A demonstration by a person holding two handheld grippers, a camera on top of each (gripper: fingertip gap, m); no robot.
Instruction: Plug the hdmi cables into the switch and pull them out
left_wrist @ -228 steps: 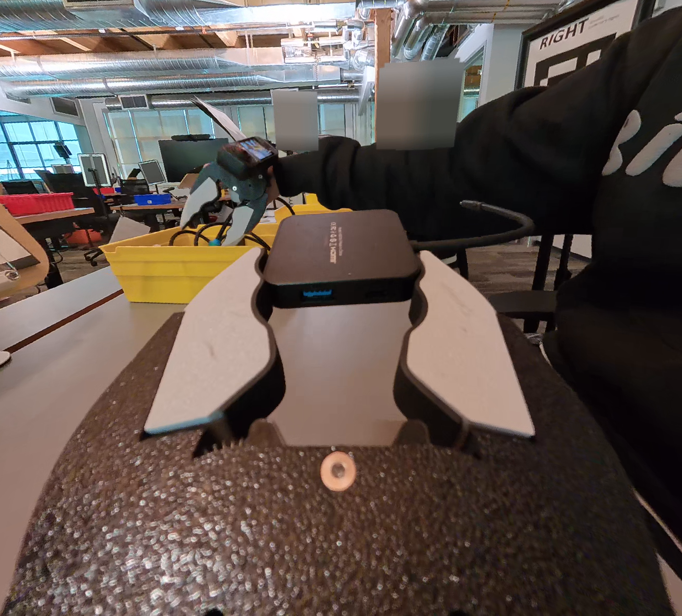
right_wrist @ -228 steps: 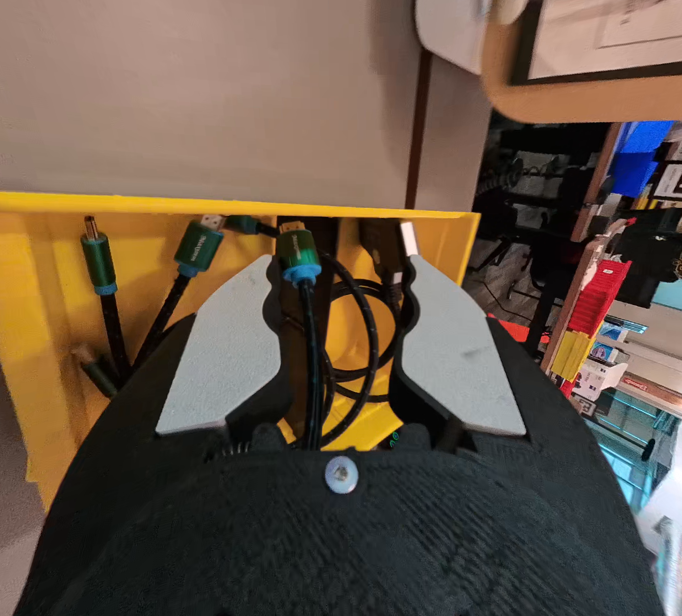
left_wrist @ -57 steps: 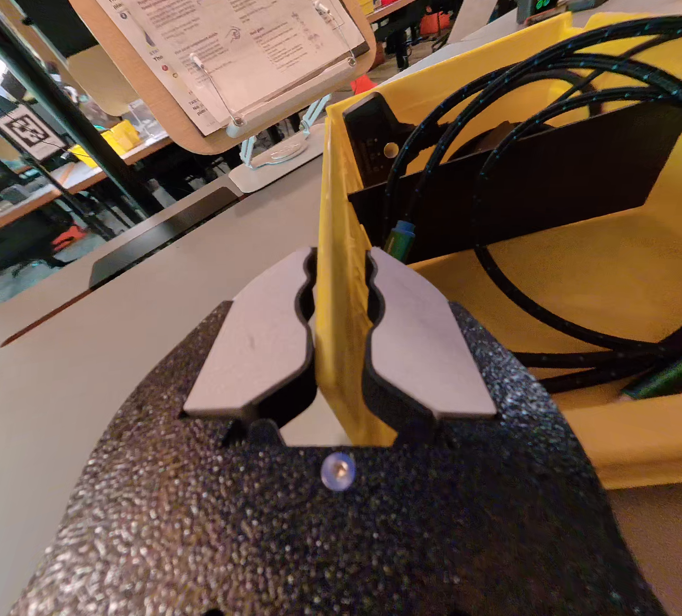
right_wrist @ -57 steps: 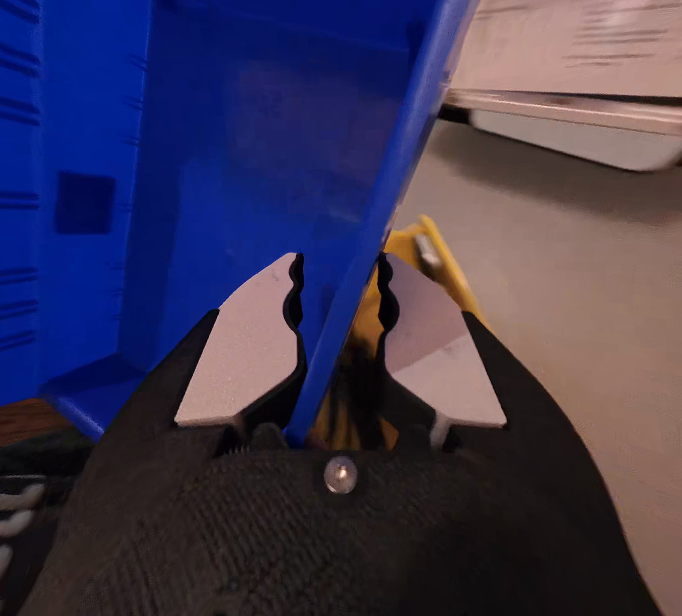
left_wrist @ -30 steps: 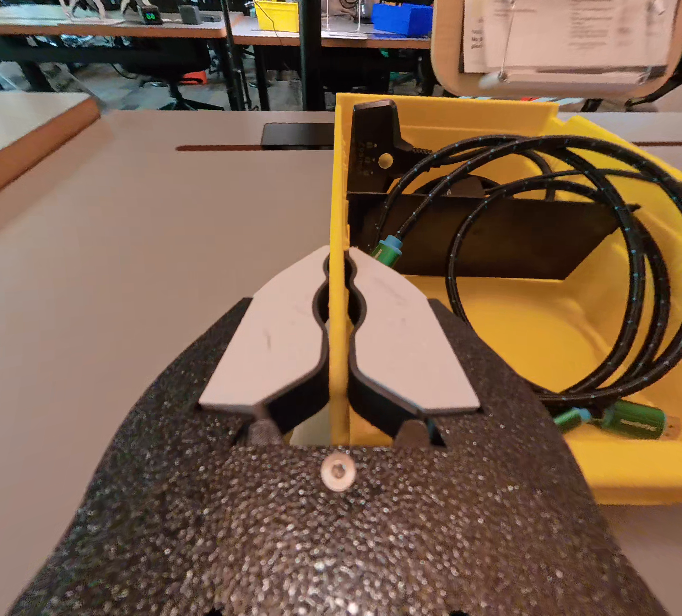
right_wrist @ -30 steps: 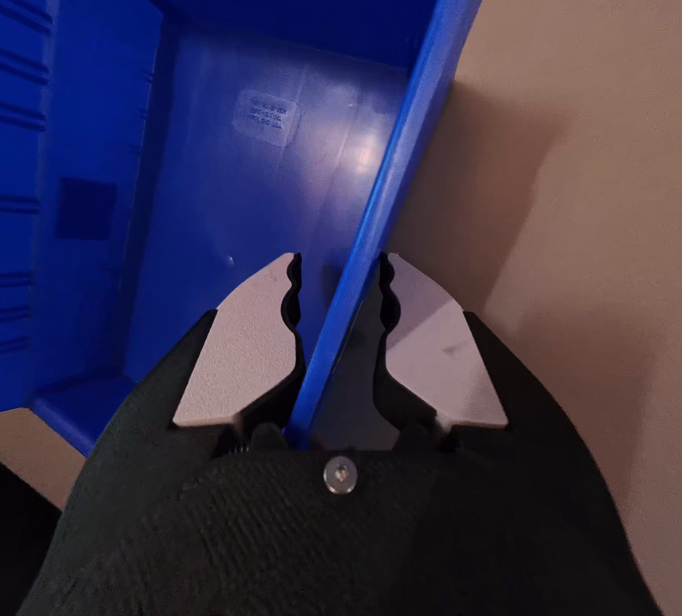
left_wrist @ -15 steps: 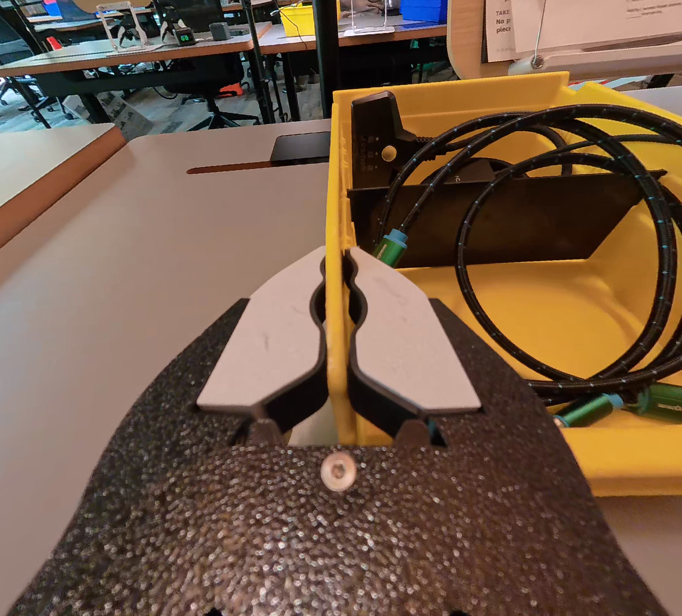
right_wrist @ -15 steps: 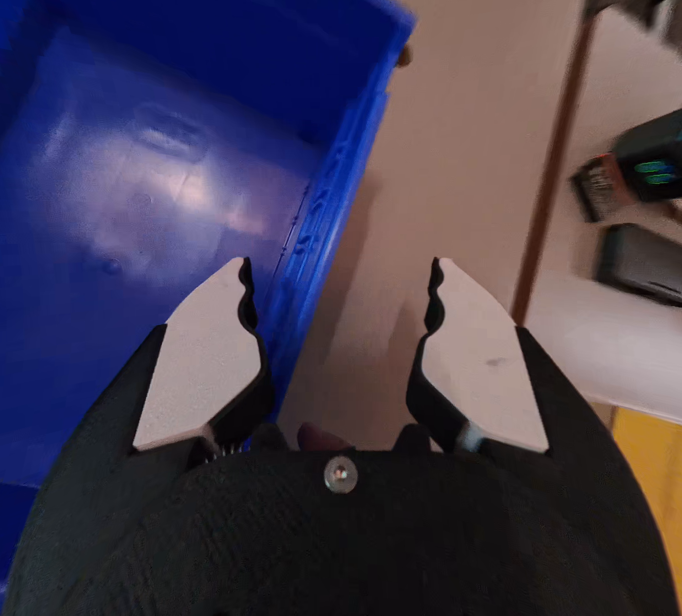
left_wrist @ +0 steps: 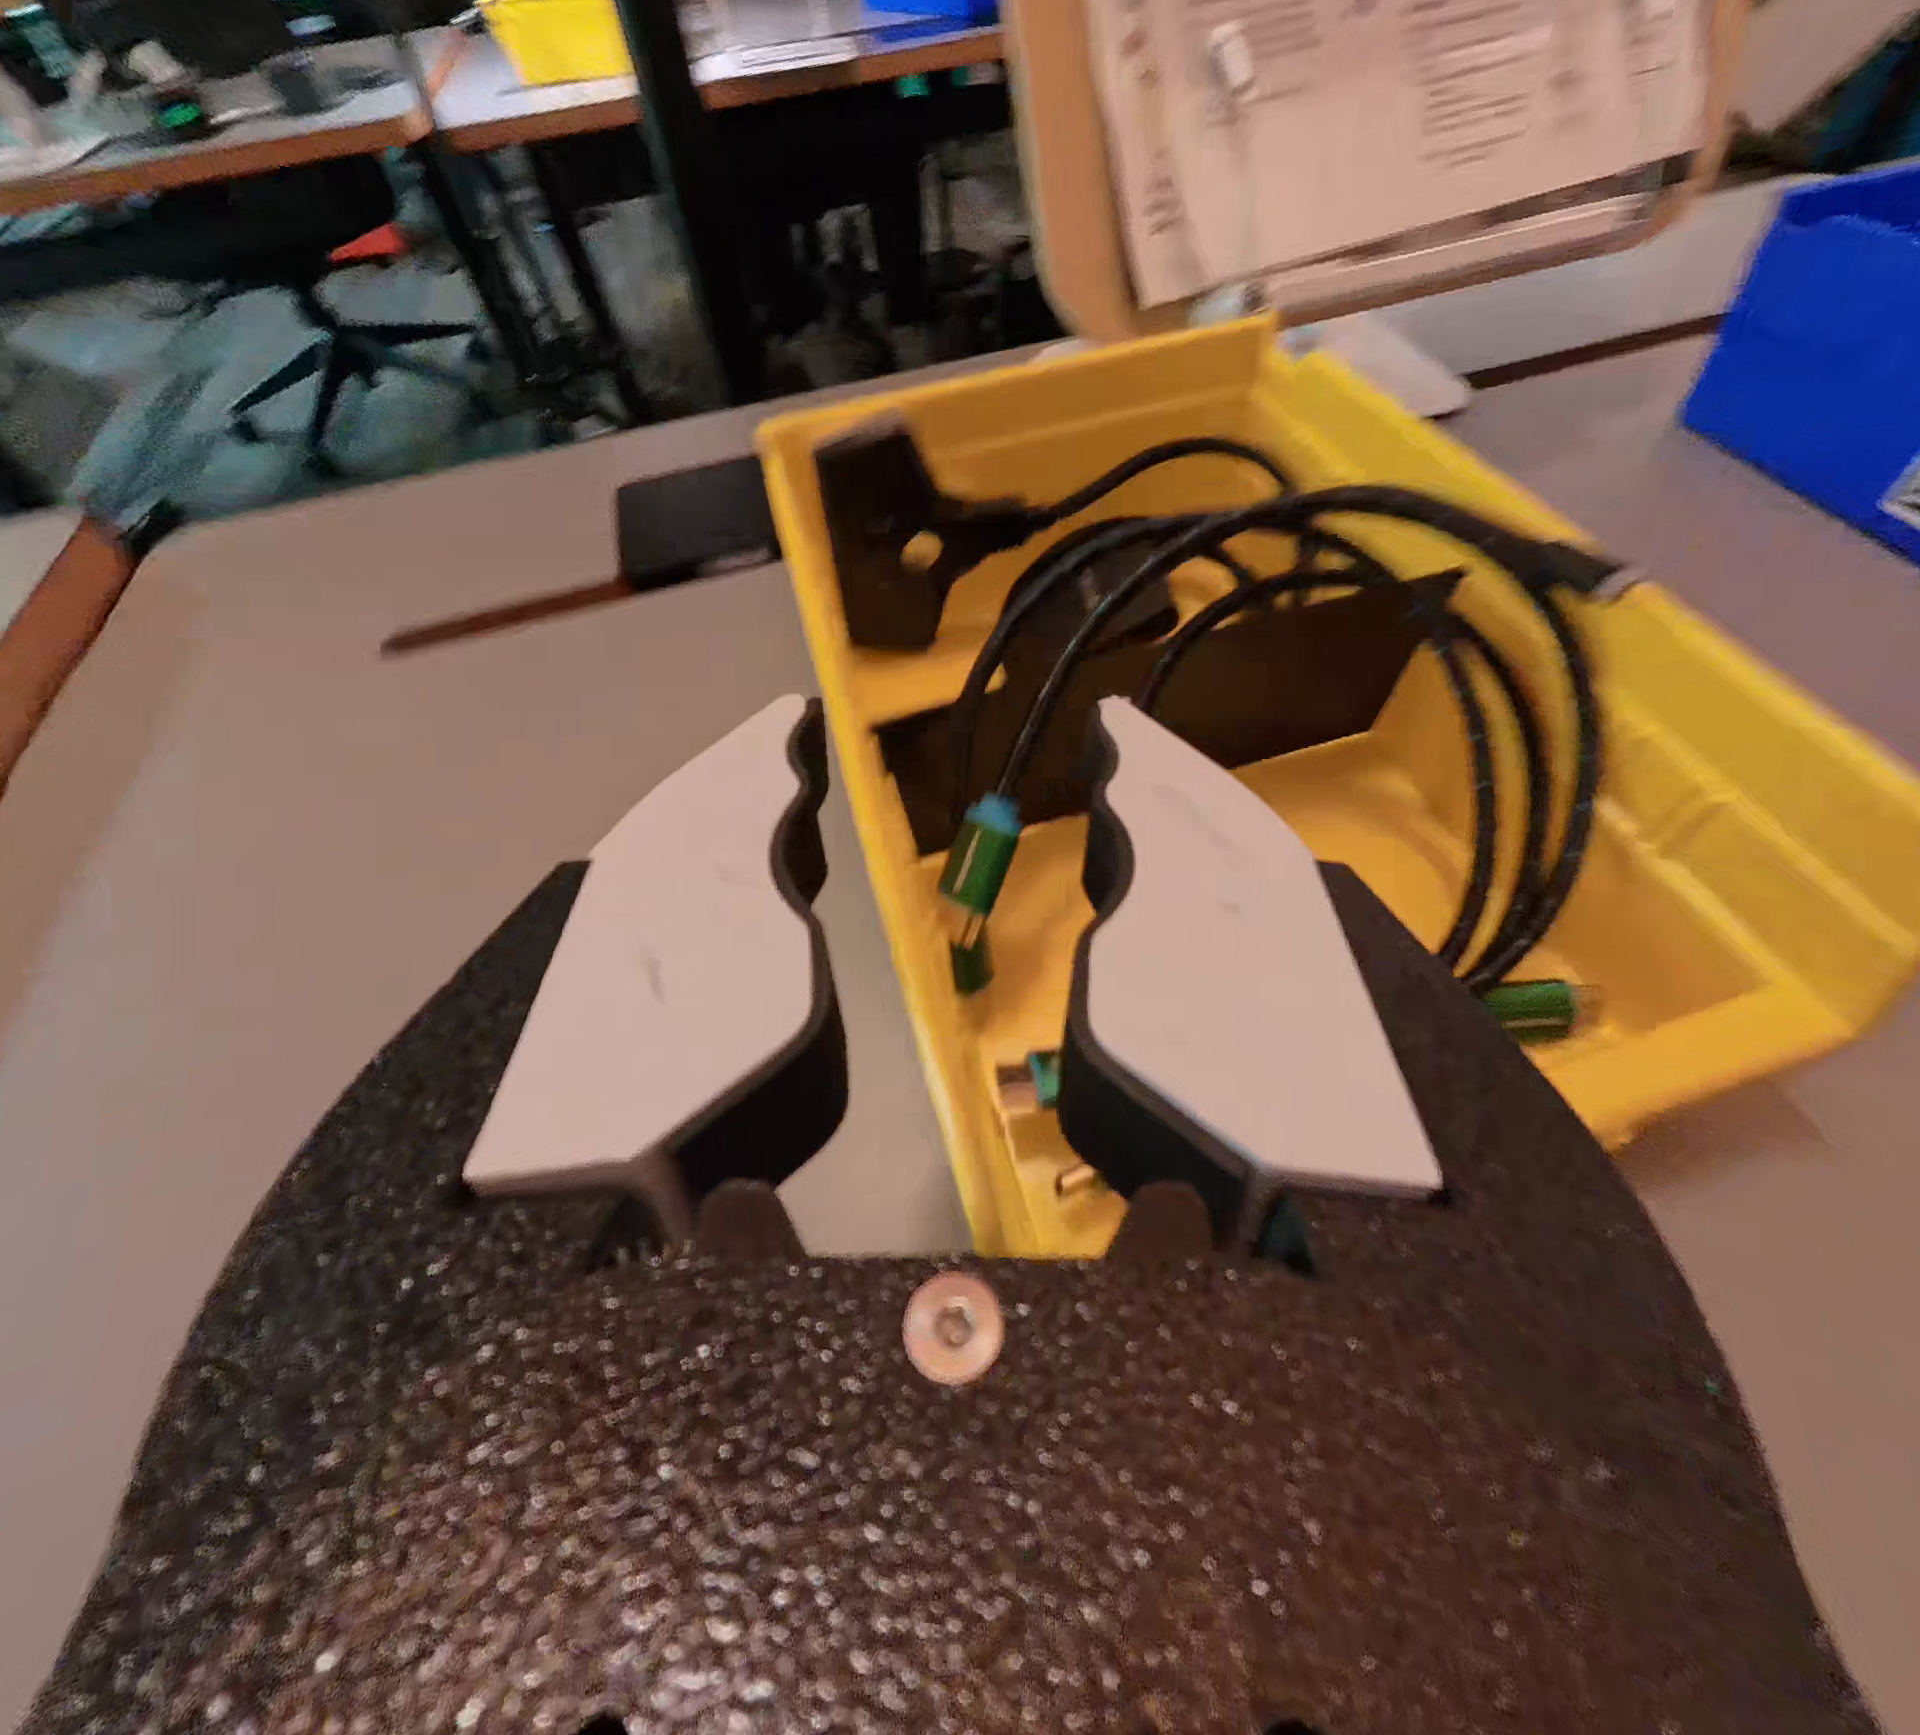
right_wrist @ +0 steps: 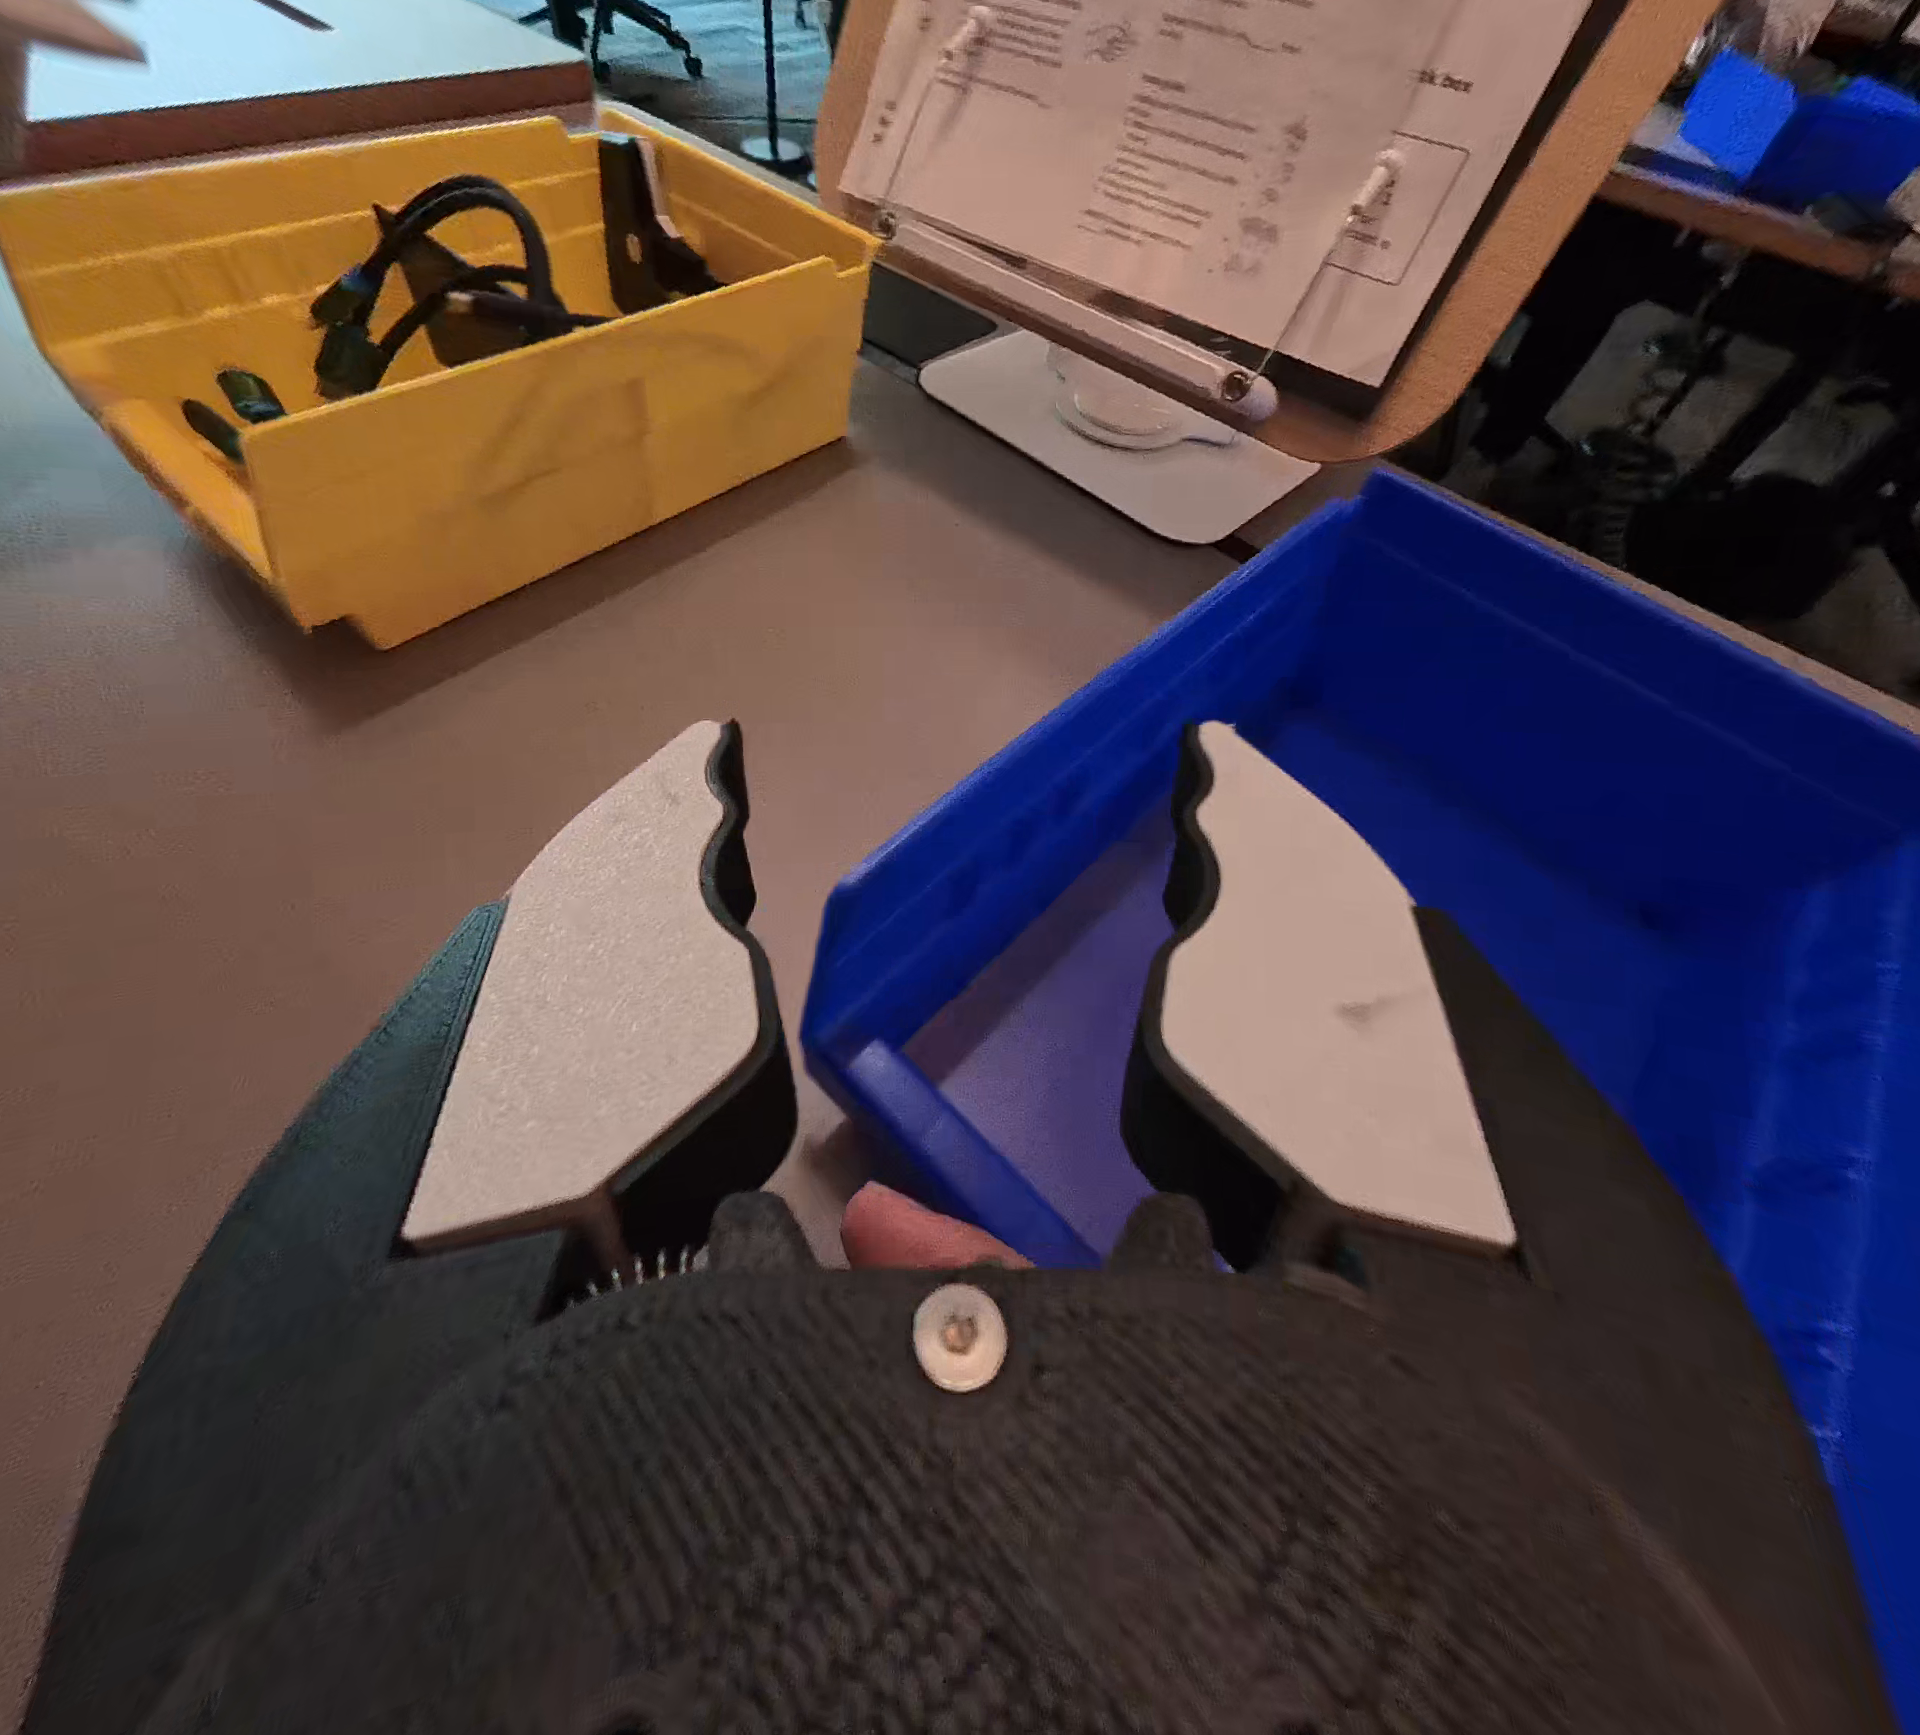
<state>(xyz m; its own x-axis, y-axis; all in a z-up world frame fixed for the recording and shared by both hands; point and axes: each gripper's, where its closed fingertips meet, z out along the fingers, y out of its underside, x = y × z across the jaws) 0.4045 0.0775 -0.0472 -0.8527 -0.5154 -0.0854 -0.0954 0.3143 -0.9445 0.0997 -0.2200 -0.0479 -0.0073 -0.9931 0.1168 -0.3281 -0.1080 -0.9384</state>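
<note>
Lying coiled in the yellow bin [left_wrist: 1714,864], the black braided cables [left_wrist: 1538,750] loop up over its black divider [left_wrist: 1299,688], with one green plug [left_wrist: 977,864] hanging near the bin's left wall and another green plug [left_wrist: 1532,1010] resting on the floor near the front lip. The black switch [left_wrist: 883,532] stands on end in the bin's far left corner, with a thin black lead running from it. Nothing is plugged in that can be made out; the left wrist view is smeared by motion.

The left tongs [left_wrist: 956,729] are released, spread either side of the bin's left wall, the right finger over the bin's inside and the left finger over bare desk [left_wrist: 312,802]. A second ago and half a second ago they were clenched on that wall; now they have let go and the bin sits farther off and turned at an angle.

The right tongs [right_wrist: 961,750] are also released, gaping over the near corner of the blue bin [right_wrist: 1558,750], gripping nothing. A second ago they straddled the blue bin's wall, nearly closed; half a second ago they had already opened. A fingertip shows just under them.

Between the two bins lies a wide strip of open desk. Behind stands a tilted board with printed sheets [right_wrist: 1195,23] on a white base, close to the blue bin's far side. A pale sticker on the blue bin's front edge shows at the right edge of the left wrist view, too blurred to read.
</note>
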